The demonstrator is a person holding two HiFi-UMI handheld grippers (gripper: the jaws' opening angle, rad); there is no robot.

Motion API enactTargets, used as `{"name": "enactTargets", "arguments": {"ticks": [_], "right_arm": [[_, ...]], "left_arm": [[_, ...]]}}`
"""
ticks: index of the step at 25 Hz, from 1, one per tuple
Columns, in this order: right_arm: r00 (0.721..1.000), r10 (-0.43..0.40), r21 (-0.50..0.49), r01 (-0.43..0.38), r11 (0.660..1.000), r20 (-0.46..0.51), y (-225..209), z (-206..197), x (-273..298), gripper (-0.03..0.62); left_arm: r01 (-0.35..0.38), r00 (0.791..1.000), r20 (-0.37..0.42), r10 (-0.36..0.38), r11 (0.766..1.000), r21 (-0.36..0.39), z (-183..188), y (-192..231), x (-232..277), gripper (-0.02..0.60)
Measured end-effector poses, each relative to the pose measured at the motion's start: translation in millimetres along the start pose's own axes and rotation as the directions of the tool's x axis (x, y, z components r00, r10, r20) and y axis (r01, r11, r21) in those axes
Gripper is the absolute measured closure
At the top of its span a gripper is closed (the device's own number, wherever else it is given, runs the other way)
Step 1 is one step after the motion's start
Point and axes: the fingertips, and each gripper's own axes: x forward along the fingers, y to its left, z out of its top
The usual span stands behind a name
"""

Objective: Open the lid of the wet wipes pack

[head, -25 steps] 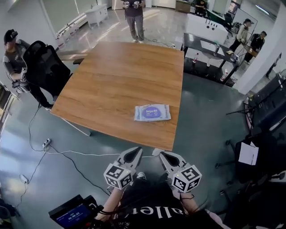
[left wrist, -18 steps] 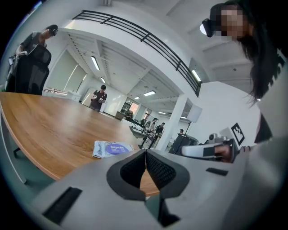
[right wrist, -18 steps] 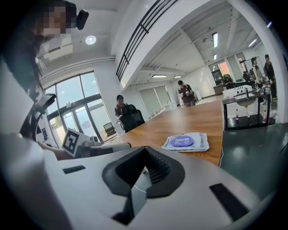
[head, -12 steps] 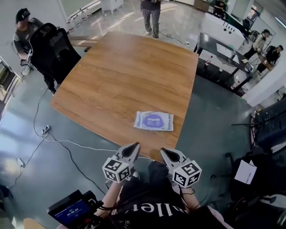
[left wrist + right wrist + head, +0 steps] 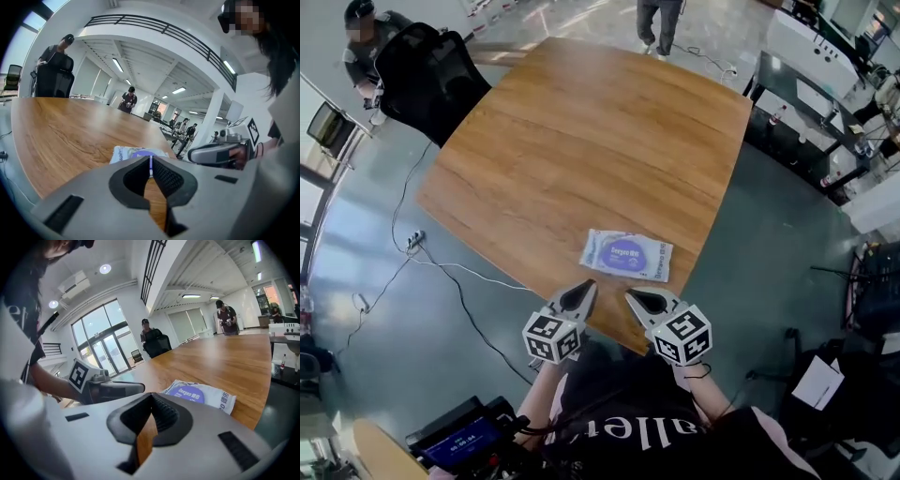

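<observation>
The wet wipes pack (image 5: pixel 626 254) lies flat on the wooden table (image 5: pixel 581 141) near its front edge, white with a round purple lid (image 5: pixel 624 253) that looks closed. My left gripper (image 5: pixel 586 289) hovers over the front edge just short of the pack, its jaws shut and empty. Beside it my right gripper (image 5: pixel 633 298) is also shut and empty. In the left gripper view the pack (image 5: pixel 136 153) shows just past the closed tips of the left gripper (image 5: pixel 150 158). In the right gripper view the pack (image 5: pixel 199 395) lies beyond the right gripper (image 5: pixel 151 394).
A black office chair (image 5: pixel 427 80) stands at the table's far left with a person (image 5: pixel 364 42) behind it. Another person (image 5: pixel 661 23) stands at the far end. Cables (image 5: pixel 441 272) run over the floor at left. Dark desks (image 5: pixel 806 94) stand at right.
Both grippers have moved forward and down, from over the floor to the table's front edge. The pack now lies close ahead of their tips; both stayed shut.
</observation>
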Motion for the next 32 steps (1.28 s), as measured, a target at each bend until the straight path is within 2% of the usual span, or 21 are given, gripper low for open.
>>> {"name": "enactTargets", "arguments": {"ticks": [3,6,9,12,15,19,23,28,30,32], "right_arm": [[0.999,0.018,-0.036,-0.019,0.999,-0.032,-10.9,-2.4,11.2,0.592],[0.998,0.016,-0.043,-0.019,0.999,-0.053,-18.3,-2.8,16.8,0.592],[0.998,0.004,-0.033,-0.006,0.999,-0.067,-24.7,-3.7,19.8,0.592],[0.996,-0.024,-0.054,0.019,0.998,-0.087,-32.6,-3.0,27.8,0.591],[0.989,-0.058,-0.100,0.044,0.994,-0.135,-36.2,-5.5,34.9,0.575],[0.981,-0.093,-0.127,0.072,0.989,-0.172,-40.3,-7.4,42.1,0.543],[0.965,-0.133,-0.163,0.097,0.982,-0.227,-46.2,-14.0,51.1,0.523],[0.940,-0.177,-0.264,0.099,0.959,-0.292,-51.2,-13.0,63.7,0.508],[0.920,-0.205,-0.334,0.088,0.939,-0.335,-52.3,-14.1,74.7,0.503],[0.897,-0.235,-0.411,0.065,0.909,-0.376,-52.0,-16.4,85.3,0.499]], "left_arm": [[-0.030,0.999,-0.043,0.031,0.999,0.023,-5.9,10.0,10.4,0.578],[-0.022,0.995,-0.094,0.027,0.998,0.058,-7.3,13.8,19.0,0.551],[-0.012,0.989,-0.144,0.025,0.996,0.093,-9.2,18.1,28.1,0.551],[0.016,0.979,-0.206,0.015,0.989,0.149,-12.0,28.1,41.4,0.551],[0.047,0.961,-0.276,0.016,0.975,0.219,-17.8,38.7,51.7,0.523],[0.105,0.933,-0.360,0.016,0.943,0.315,-23.4,47.4,65.4,0.511],[0.190,0.902,-0.431,0.024,0.875,0.445,-35.1,55.9,75.5,0.508],[0.283,0.875,-0.483,0.002,0.809,0.516,-43.0,55.1,77.7,0.506],[0.297,0.874,-0.487,-0.008,0.801,0.520,-42.9,62.0,77.1,0.506],[0.301,0.879,-0.477,-0.032,0.812,0.501,-40.8,68.8,76.4,0.503]]}}
